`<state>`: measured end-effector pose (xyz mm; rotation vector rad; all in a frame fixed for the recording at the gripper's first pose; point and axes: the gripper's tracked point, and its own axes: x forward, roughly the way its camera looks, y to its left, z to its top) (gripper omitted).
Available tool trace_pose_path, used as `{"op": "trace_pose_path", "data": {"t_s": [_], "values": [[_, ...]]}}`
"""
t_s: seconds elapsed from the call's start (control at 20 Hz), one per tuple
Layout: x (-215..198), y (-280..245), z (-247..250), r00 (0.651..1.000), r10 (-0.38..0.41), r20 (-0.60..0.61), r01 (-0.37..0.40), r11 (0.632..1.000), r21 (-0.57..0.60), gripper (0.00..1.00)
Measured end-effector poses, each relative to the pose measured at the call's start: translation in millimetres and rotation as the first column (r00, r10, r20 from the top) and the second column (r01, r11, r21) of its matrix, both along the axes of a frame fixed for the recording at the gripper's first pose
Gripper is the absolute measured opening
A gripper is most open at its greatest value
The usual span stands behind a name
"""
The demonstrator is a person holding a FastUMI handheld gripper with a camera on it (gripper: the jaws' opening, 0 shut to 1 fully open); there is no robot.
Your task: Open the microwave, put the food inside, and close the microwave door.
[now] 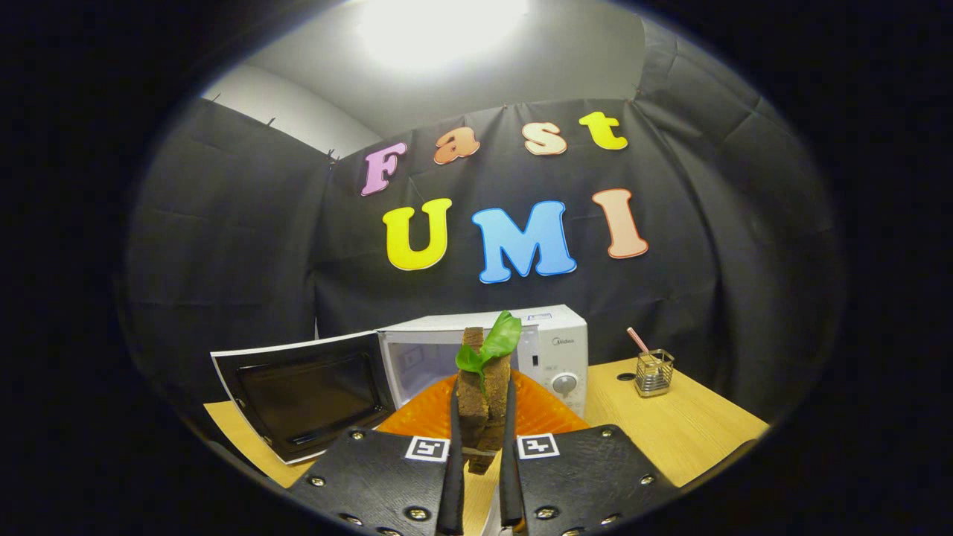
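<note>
Bench (692,432) carries the microwave (555,331) at the back, its door (305,391) already swung wide to the left, cavity (428,357) open and facing me. Right of it, well apart, a small wire holder (654,371) w/ a pink straw-like stick.

Closer in, an orange plate (540,417) sits btwn me and the microwave, just behind the food (484,398). Food is a brown, sandwich-like stack w/ a green leaf (493,344) on top, standing upright btwn the fingers of my hand-held gripper (482,447); both fingers press its sides, so I'm pinching it.

Handling, my guess: light, soft, crumbly, prob squashes if I clamp harder, and the layers could slide apart. Leaf looks loose, may drop off. Grip low-mid on the flat sides seems right; keep it upright, no fast tilts going into the cavity.
</note>
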<state>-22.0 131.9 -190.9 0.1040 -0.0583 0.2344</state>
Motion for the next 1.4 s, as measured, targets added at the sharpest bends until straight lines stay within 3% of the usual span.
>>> {"op": "trace_pose_path", "data": {"t_s": [0.4, 0.7, 0.85, 1.1, 1.4], "values": [[48.0, 28.9, -5.0, 1.0, 0.015, 0.011, -0.016, 0.997, 0.076, 0.19], [82.6, 53.0, -48.3, 0.982, 0.113, -0.151, -0.07, 0.962, 0.264, 0.19], [103.1, 59.4, -58.8, 0.972, 0.127, -0.197, -0.052, 0.936, 0.349, 0.19], [135.7, 67.8, -68.3, 0.961, 0.134, -0.242, 0.014, 0.851, 0.526, 0.19], [175.2, 73.9, -80.8, 0.955, 0.117, -0.274, 0.109, 0.719, 0.687, 0.19]]}}
